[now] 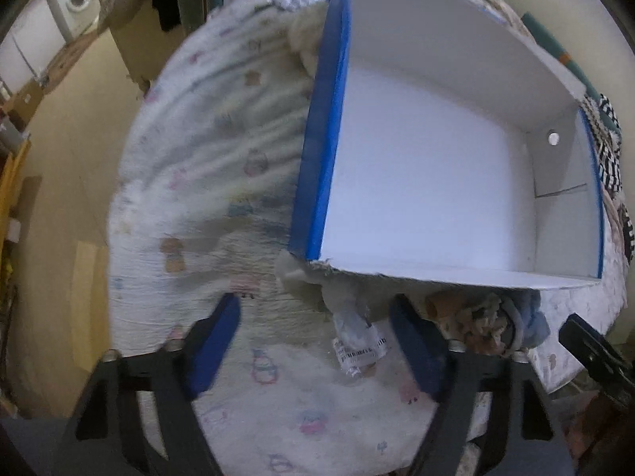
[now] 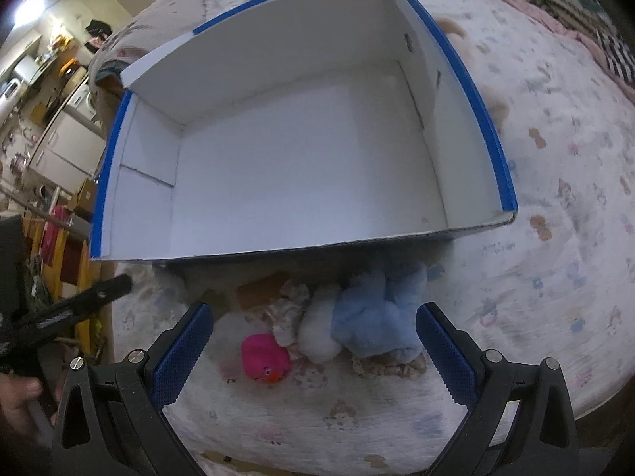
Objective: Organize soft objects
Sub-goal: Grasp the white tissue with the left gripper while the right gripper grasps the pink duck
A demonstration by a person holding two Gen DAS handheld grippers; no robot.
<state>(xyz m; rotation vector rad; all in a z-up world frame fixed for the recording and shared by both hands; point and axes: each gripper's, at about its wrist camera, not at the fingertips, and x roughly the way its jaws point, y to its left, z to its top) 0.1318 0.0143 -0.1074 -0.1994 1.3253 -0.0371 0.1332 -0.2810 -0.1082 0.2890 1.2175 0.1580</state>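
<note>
A white cardboard box with a blue rim point(image 1: 321, 127) point(image 2: 488, 127) stands on the bed with nothing inside. Soft toys lie in a row along its near wall. In the right wrist view these are a pink duck point(image 2: 264, 361), a white plush point(image 2: 319, 337), a light blue plush point(image 2: 381, 317) and a brown piece point(image 2: 262, 289). My right gripper point(image 2: 315, 311) hangs open over them, touching none. My left gripper point(image 1: 315, 303) is open above a cream plush point(image 1: 341, 293) and its label point(image 1: 357, 351), which lie between the fingers without the pads pressing on them.
A pale blanket with small cartoon prints point(image 1: 206, 182) point(image 2: 555, 238) covers the bed. A striped black-and-white cloth point(image 1: 609, 146) lies beyond the box. The floor point(image 1: 59, 198) drops away left of the bed. The other gripper point(image 2: 79, 301) and a hand point(image 2: 16, 396) show at the left.
</note>
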